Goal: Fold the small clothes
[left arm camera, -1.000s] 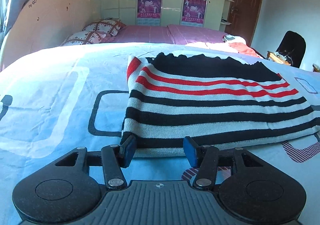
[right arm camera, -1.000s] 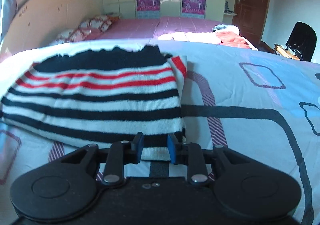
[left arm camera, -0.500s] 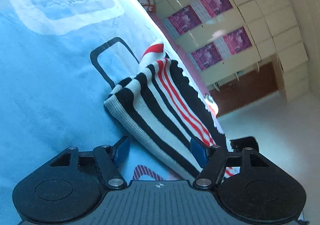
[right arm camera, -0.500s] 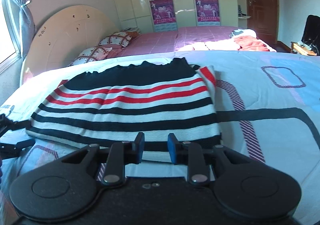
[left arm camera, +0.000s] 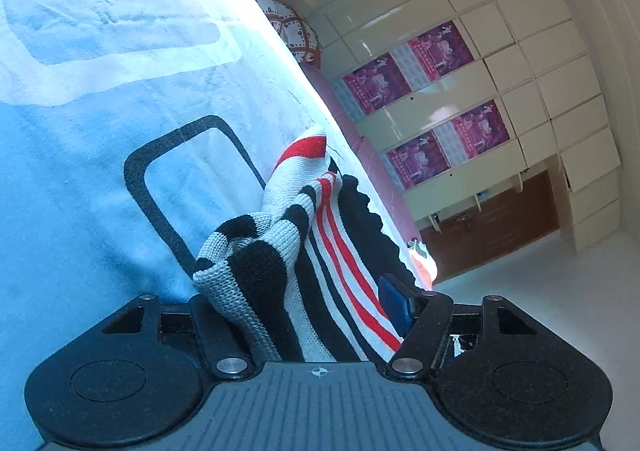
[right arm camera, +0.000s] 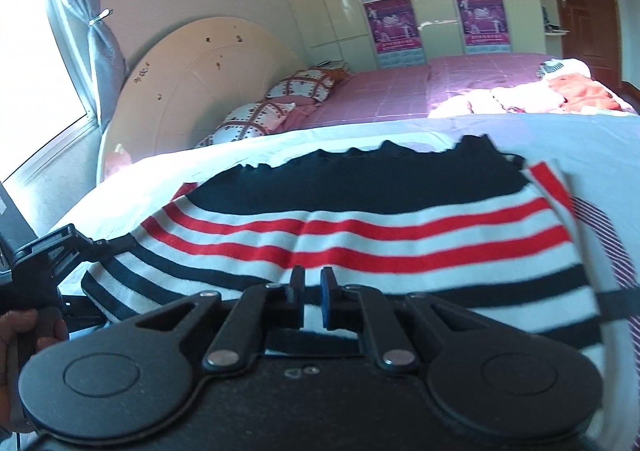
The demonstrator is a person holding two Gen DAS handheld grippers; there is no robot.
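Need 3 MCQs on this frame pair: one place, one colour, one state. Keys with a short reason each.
1. Where does the striped sweater lie?
A. on a chair
B. on the blue patterned bedspread
C. on the floor

2. The thin stripes next to its solid black band are:
A. red
B. green
C. yellow

3. The sweater corner at the left gripper is:
A. flat on the bed
B. bunched up between the jaws
C. hanging off the bed's edge

Key:
1 B, the bedspread shows on every side of it.
2 A, two red stripes run just below the black band.
3 B, the knit is heaped between the jaws, which are closing.
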